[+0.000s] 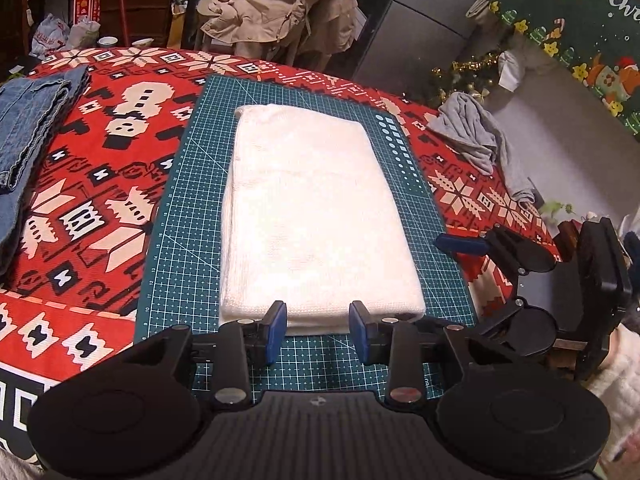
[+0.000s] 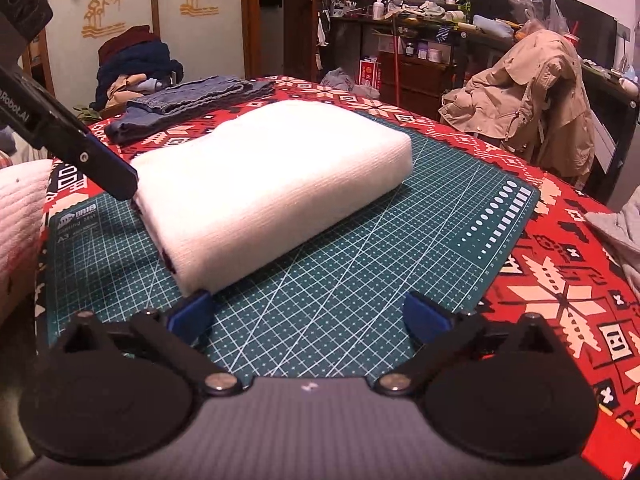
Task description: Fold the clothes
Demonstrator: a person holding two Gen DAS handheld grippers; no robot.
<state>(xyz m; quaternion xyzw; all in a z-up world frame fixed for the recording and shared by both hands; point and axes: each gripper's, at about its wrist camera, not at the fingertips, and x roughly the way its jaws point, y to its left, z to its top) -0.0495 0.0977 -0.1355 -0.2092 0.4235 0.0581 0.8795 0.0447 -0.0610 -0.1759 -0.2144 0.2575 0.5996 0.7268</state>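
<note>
A white knitted garment (image 1: 316, 208) lies folded into a thick rectangle on the green cutting mat (image 1: 184, 216). My left gripper (image 1: 318, 330) sits at its near short edge. The blue pads stand apart with the flat, unpinched edge of the cloth between them, so it is open. In the right wrist view one of its fingers (image 2: 114, 174) touches the garment (image 2: 272, 176) at its left corner. My right gripper (image 2: 308, 316) is wide open over the mat (image 2: 360, 264) with nothing between its fingers. Its left pad is against the garment's near corner.
Folded jeans (image 1: 36, 120) lie on the red patterned tablecloth (image 1: 100, 208) left of the mat. A crumpled grey garment (image 1: 476, 136) sits at the table's right edge. A beige jacket (image 1: 280, 4) hangs on a chair behind. A white fuzzy sleeve (image 2: 20, 208) is close by.
</note>
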